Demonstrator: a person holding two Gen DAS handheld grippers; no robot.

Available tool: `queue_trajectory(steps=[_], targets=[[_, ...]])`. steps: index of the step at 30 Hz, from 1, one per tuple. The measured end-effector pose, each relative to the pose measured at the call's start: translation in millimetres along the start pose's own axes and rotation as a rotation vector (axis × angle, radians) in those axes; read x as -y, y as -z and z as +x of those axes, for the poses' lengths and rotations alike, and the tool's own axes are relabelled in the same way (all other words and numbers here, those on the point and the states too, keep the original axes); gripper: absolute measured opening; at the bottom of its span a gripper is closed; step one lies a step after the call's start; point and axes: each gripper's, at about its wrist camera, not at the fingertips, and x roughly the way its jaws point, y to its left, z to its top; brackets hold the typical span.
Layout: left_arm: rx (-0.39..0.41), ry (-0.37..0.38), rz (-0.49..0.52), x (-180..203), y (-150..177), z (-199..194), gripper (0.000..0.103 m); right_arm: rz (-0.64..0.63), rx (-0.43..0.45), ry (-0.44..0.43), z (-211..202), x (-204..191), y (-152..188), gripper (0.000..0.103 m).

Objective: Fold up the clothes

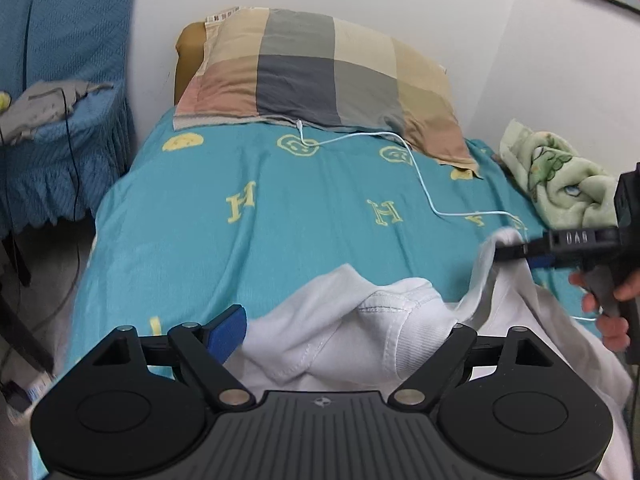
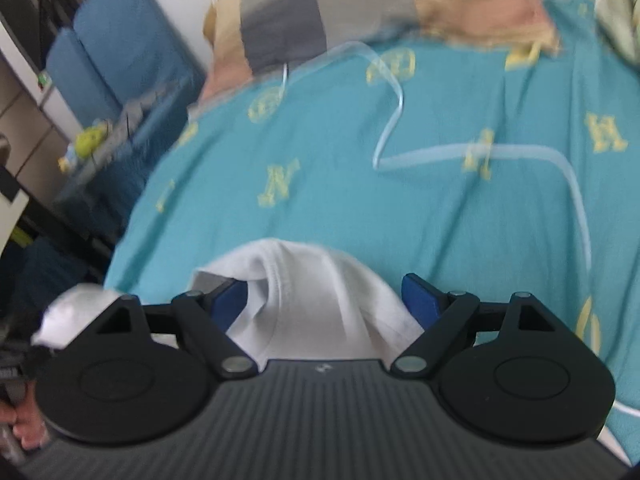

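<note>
Only left view shows right gripper [image 1: 510, 250] pinching shirt [image 1: 340, 332].

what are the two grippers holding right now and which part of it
Both hold the white shirt. The right gripper pinches a lifted edge of it. The left gripper has bunched cloth by the collar between its fingers; how firmly it grips is unclear.
</note>
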Motion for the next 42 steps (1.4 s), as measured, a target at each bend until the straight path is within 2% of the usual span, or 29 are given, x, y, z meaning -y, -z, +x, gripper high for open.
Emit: queue_trajectory(steps=[2, 5, 9, 11, 15, 16, 19, 21, 24, 27, 30, 33, 38, 40, 42], targets=[[0.014, 0.039, -0.018, -1.8, -0.7, -3.7, 0.086, -0.030, 0.107, -0.012, -15.8, -8.1, 0.2, 0.086], [0.031, 0.134, -0.093, -6.3, -10.0, 1.5, 0.087, -0.022, 0.220, 0.012, -39.6, -17.9, 5.5, 0.086], [0.068, 0.160, -0.231, -8.7, -23.3, 18.2, 0.087, -0.006, 0.354, 0.015, -86.0, -32.2, 36.9, 0.086], [0.103, 0.172, -0.261, -6.3, -27.4, 17.9, 0.087, 0.021, 0.344, 0.013, -109.2, -40.1, 64.3, 0.086], [0.100, 0.087, -0.149, 8.7, -39.8, 4.6, 0.088, 0.108, 0.220, 0.008, -153.6, -58.2, 128.4, 0.086], [0.108, 0.076, -0.144, 9.7, -40.5, -4.9, 0.088, 0.130, 0.212, 0.000, -164.9, -61.4, 142.6, 0.086], [0.133, 0.067, -0.199, 4.1, -32.6, -45.9, 0.092, 0.180, 0.209, 0.016, -189.8, -57.3, 171.1, 0.086], [0.141, 0.068, -0.268, -4.5, -17.3, -80.5, 0.092, 0.214, 0.208, 0.026, -206.4, -54.5, 190.0, 0.086], [0.130, 0.026, -0.435, -22.9, 24.4, -138.7, 0.092, 0.264, 0.205, 0.042, -231.2, -50.4, 218.5, 0.086], [0.153, 0.001, -0.617, -40.3, 81.6, -195.1, 0.092, 0.314, 0.202, 0.058, -256.1, -46.3, 246.9, 0.086], [0.167, -0.042, -0.771, -52.7, 143.3, -230.1, 0.092, 0.353, 0.199, 0.034, -270.7, -47.9, 263.2, 0.086], [0.156, -0.041, -0.912, -67.8, 189.1, -242.1, 0.087, 0.389, 0.196, -0.001, -282.2, -51.2, 275.8, 0.086], [0.180, 0.022, -1.054, -91.5, 223.8, -235.7, 0.083, 0.365, 0.198, -0.010, -291.6, -63.6, 281.5, 0.086], [0.189, 0.057, -1.065, -93.6, 225.4, -224.1, 0.079, 0.368, 0.195, -0.025, -288.2, -65.4, 279.5, 0.086], [0.200, 0.055, -1.031, -93.6, 223.2, -212.1, 0.076, 0.368, 0.185, -0.033, -280.2, -65.3, 278.7, 0.086]])
